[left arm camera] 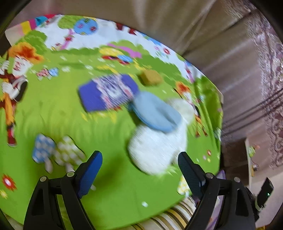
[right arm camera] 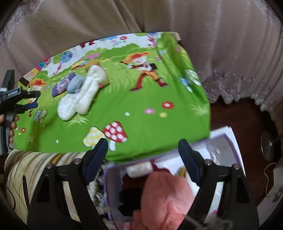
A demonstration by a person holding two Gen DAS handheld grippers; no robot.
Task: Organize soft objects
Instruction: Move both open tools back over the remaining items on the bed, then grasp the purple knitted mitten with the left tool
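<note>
On the green cartoon sheet [left arm camera: 53,115] lie white knitted socks [left arm camera: 157,146], a light blue sock [left arm camera: 155,113] on top of them, a purple patterned cloth [left arm camera: 107,92] and a tan block [left arm camera: 150,77]. My left gripper [left arm camera: 139,169] is open and empty, just short of the white socks. The same pile shows in the right wrist view: white socks [right arm camera: 83,95], blue sock [right arm camera: 76,85], purple cloth [right arm camera: 61,85]. My right gripper [right arm camera: 143,155] is open above a purple box [right arm camera: 228,141] holding a pink fluffy item [right arm camera: 166,194]. The left gripper [right arm camera: 21,100] is at that view's left edge.
The box also holds a white rolled item [right arm camera: 139,169] and dark red cloth. A striped cushion [right arm camera: 35,168] lies at the sheet's near edge. Beige curtains [right arm camera: 141,16] hang behind. Dark wooden floor [right arm camera: 244,120] is at the right.
</note>
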